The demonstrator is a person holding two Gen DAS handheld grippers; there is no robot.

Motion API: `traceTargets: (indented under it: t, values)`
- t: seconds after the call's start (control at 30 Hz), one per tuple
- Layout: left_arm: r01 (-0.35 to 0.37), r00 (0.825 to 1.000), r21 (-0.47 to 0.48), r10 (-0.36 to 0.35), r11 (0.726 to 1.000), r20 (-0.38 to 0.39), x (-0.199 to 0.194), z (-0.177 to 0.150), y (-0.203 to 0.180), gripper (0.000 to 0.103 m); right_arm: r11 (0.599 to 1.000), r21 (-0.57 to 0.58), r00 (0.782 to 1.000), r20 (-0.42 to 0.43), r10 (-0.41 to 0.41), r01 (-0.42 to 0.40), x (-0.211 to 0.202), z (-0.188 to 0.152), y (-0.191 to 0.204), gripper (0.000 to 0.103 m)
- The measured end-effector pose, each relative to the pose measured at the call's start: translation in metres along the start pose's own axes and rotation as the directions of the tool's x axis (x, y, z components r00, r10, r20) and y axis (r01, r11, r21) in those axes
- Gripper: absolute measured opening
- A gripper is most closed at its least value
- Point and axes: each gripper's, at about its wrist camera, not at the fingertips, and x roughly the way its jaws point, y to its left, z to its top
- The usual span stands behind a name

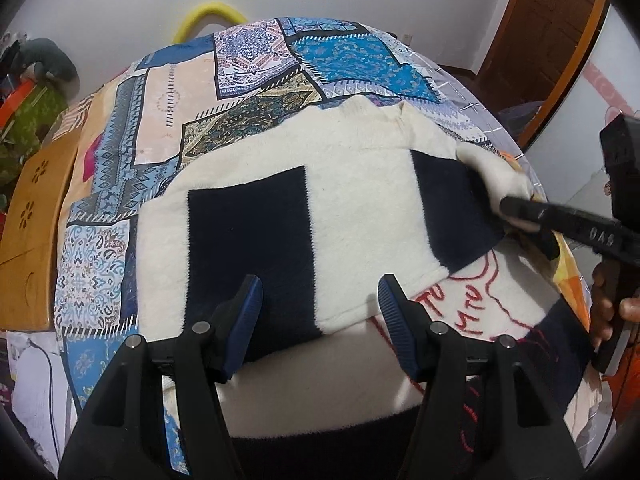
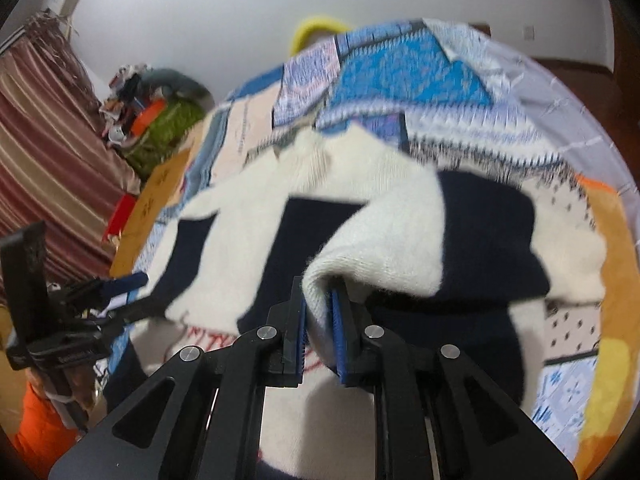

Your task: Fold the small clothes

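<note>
Both cams sit just behind own tool, close over sweater (image 1: 352,184) (image 2: 400,216), facing far wall; both share it + bedspread (image 1: 160,120) (image 2: 440,80).

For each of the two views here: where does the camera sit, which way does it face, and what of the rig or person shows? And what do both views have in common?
Left wrist: behind the open left gripper, facing forward over the sweater on the patchwork cover; the right gripper and a hand show at right.
Right wrist: behind the right gripper, shut on a sweater sleeve; the left gripper shows at left.
Shared: sweater, cover, yellow hoop, wooden board.
</note>
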Motion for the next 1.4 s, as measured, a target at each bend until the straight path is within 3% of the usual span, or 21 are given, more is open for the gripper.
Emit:
traceTargets:
  t: [0.03,0.1,0.17,0.4,0.6,0.83,0.97,1.23,1.4]
  values:
    - [0.001,1.000,-0.001,-0.001,1.000,-0.001,0.000,0.000,-0.001,0.060,1.000,0.006,1.000,-0.011,-0.002,0.002,-0.002,-0.003,0.000,0.014]
    - [0.004,1.000,0.001,-0.004,1.000,-0.002,-0.001,0.002,-0.004,0.060,1.000,0.026,0.999,-0.038,-0.007,0.008,-0.004,-0.006,-0.002,0.037]
    - [0.008,1.000,0.010,-0.008,1.000,-0.001,-0.002,0.005,-0.009,0.060,0.999,0.046,0.999,-0.049,-0.012,0.014,-0.007,-0.007,-0.005,0.051]
    - [0.040,0.999,0.071,-0.042,0.997,0.024,-0.010,0.026,-0.044,0.060,0.997,-0.017,0.995,0.074,-0.074,0.075,-0.058,-0.001,-0.008,0.057]
    - [0.064,0.997,0.176,-0.071,0.982,0.038,-0.008,0.046,-0.097,0.064,0.979,-0.032,0.969,0.152,-0.195,0.202,-0.090,0.001,-0.027,0.059]
    - [0.074,0.997,0.275,-0.080,0.959,0.008,0.014,0.062,-0.154,0.066,0.971,0.072,0.971,0.052,-0.233,0.229,-0.074,-0.015,-0.075,0.059]
    - [0.056,0.998,0.316,-0.049,0.947,-0.030,0.040,0.068,-0.173,0.066,0.970,0.130,0.978,-0.029,-0.204,0.206,-0.052,-0.028,-0.098,0.059]
    - [0.028,0.995,0.278,0.001,0.960,-0.104,0.085,0.071,-0.170,0.066,0.974,0.125,0.977,-0.127,-0.173,0.189,-0.017,-0.046,-0.110,0.059]
    - [-0.052,0.997,0.289,0.066,0.956,-0.041,0.085,0.077,-0.173,0.068,0.976,0.102,0.977,-0.114,-0.180,0.191,-0.015,-0.053,-0.105,0.059]
